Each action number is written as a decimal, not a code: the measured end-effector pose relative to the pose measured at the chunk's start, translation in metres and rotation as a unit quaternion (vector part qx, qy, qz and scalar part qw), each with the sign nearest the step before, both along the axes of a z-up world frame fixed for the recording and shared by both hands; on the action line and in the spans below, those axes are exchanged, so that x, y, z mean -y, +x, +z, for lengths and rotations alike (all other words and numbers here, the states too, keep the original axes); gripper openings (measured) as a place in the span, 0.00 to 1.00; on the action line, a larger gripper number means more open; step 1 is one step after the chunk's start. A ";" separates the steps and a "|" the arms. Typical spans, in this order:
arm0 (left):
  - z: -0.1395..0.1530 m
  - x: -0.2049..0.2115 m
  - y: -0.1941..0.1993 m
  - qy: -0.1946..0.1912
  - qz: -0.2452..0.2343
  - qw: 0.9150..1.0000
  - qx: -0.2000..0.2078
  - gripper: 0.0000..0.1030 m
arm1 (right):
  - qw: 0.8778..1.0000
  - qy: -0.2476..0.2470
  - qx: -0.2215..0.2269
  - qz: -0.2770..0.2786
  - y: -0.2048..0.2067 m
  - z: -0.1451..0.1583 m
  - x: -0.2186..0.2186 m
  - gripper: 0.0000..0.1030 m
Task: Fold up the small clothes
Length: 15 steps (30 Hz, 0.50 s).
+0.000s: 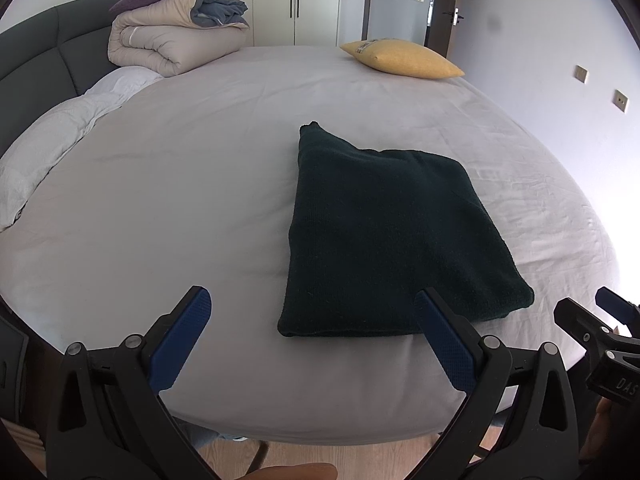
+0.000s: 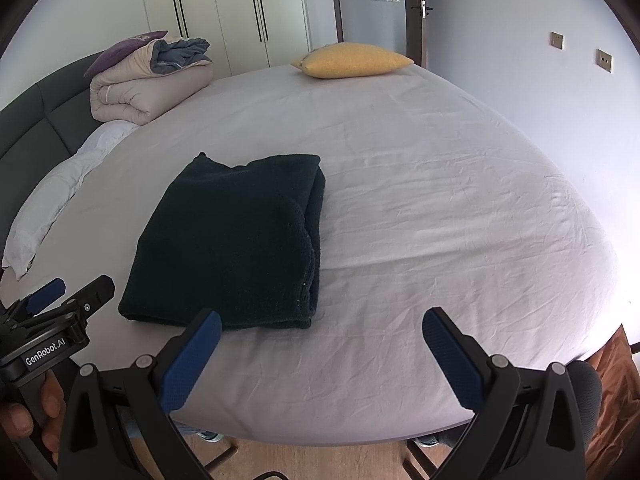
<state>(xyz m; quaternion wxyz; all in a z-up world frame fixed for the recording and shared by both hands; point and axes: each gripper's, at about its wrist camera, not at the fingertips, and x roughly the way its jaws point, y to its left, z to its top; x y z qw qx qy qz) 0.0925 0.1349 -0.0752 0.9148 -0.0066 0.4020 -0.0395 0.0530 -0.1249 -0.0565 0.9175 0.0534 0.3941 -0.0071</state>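
A dark green knitted garment (image 1: 392,240) lies folded into a thick rectangle on the grey bed sheet (image 1: 180,184). It also shows in the right wrist view (image 2: 236,240), left of centre. My left gripper (image 1: 314,304) is open and empty, held above the bed's near edge, its right finger just in front of the garment's near edge. My right gripper (image 2: 322,322) is open and empty, to the right of the garment's near corner. The right gripper also shows at the right edge of the left wrist view (image 1: 592,312), and the left gripper at the left edge of the right wrist view (image 2: 76,292).
A folded beige duvet with a purple pillow (image 1: 176,32) sits at the far left by the dark headboard (image 1: 36,52). A yellow cushion (image 1: 404,58) lies at the far edge. A white pillow (image 1: 60,136) lies along the left. Wooden floor (image 2: 320,460) shows below the bed edge.
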 end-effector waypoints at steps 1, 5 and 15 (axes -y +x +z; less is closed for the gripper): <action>0.000 0.000 0.000 0.000 0.000 1.000 0.000 1.00 | 1.000 0.000 0.000 0.000 -0.001 0.000 -0.001 1.00; 0.000 0.001 -0.001 0.000 0.000 1.000 0.000 1.00 | 1.000 0.000 0.000 0.000 0.000 0.000 0.000 1.00; -0.001 0.002 -0.001 0.000 0.000 1.000 -0.002 1.00 | 1.000 0.002 -0.001 0.001 -0.002 -0.001 -0.002 1.00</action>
